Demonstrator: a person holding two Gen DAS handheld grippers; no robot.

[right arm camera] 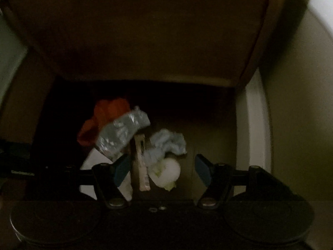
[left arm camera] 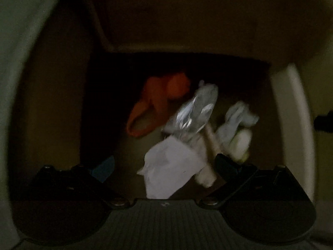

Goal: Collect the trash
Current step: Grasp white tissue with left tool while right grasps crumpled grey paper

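Both views look down into a dim cardboard box [left arm camera: 187,20] holding trash. Inside lie an orange piece [left arm camera: 158,102], a silver foil wrapper [left arm camera: 193,108], a flat white paper [left arm camera: 168,166], a crumpled pale blue tissue [left arm camera: 237,118] and a white-green lump [left arm camera: 242,143]. The same trash shows in the right wrist view: orange piece [right arm camera: 104,120], foil [right arm camera: 122,133], a tan stick wrapper [right arm camera: 142,166], blue tissue [right arm camera: 168,143], white lump [right arm camera: 168,173]. My left gripper [left arm camera: 164,166] is open and empty above the paper. My right gripper [right arm camera: 162,170] is open and empty above the lump.
The box's raised flap [right arm camera: 145,31] fills the upper part of both views. A pale box wall [right arm camera: 254,125] stands on the right. The box floor [right arm camera: 208,137] is dark, and its left side is in deep shadow.
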